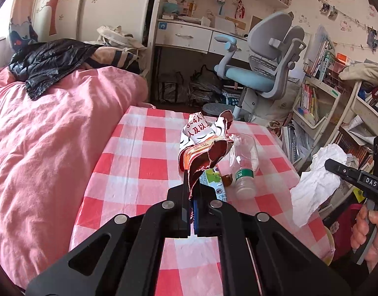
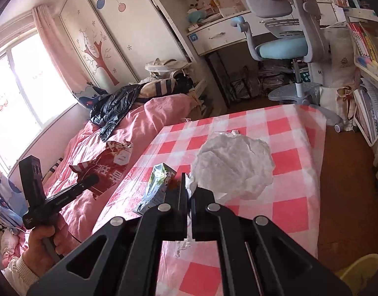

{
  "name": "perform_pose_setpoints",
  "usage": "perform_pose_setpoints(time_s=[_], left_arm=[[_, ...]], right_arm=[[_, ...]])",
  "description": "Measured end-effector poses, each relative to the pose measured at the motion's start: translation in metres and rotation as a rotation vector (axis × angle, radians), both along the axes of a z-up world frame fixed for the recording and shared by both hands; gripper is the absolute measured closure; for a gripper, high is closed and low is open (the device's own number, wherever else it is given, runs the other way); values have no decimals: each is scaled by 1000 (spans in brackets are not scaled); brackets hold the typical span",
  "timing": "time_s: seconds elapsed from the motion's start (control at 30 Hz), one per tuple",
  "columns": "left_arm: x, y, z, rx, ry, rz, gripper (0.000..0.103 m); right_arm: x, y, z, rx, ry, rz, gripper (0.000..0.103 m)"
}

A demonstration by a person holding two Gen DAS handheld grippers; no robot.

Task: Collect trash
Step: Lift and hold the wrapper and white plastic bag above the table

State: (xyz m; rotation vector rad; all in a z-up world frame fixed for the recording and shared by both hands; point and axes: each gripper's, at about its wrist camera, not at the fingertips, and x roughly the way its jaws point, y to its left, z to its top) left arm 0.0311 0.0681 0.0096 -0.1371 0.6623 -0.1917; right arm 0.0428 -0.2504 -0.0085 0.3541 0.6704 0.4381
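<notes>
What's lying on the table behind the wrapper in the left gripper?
Behind the wrapper: a clear empty bottle on its side and a small carton, which the wrapper and left gripper partly cover.

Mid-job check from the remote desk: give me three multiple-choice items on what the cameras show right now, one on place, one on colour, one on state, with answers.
1. Where does the clear plastic bottle lie?
A. on the checked tablecloth
B. on the bed
C. on the chair seat

2. What colour is the bottle's label?
A. blue
B. green
C. yellow

3. What does the right gripper hold?
A. a milk carton
B. nothing
C. crumpled white paper

Answers: 1 A, the bottle rests on its side on the cloth beside the small carton. 2 B, a green band wraps its neck end. 3 C, the jaws pinch the paper, while the left gripper pinches a red and white wrapper.
</notes>
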Motion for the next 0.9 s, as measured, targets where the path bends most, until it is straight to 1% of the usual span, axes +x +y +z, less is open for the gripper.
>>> perform_pose_setpoints(time_s=[0.13, 0.23, 0.3, 0.47, 0.77, 0.9], left_arm=[[-1, 3, -1, -5, 4, 14, 101], [0, 2, 1, -8, -4, 9, 101], [0, -2, 4, -1, -12, 2, 101], [0, -6, 7, 18, -28, -14, 101], [1, -4, 10, 4, -37, -12, 101], [-1, -8, 13, -12, -51, -36, 101]], right_arm=[[1, 0, -2, -5, -3, 12, 100], [-1, 4, -4, -36, -3, 25, 100], [-1, 8, -6, -60, -1, 33, 100], [-1, 12, -9, -75, -1, 39, 100], [-3, 16, -8, -85, -10, 43, 100], [-8, 8, 1, -39, -38, 32, 100]])
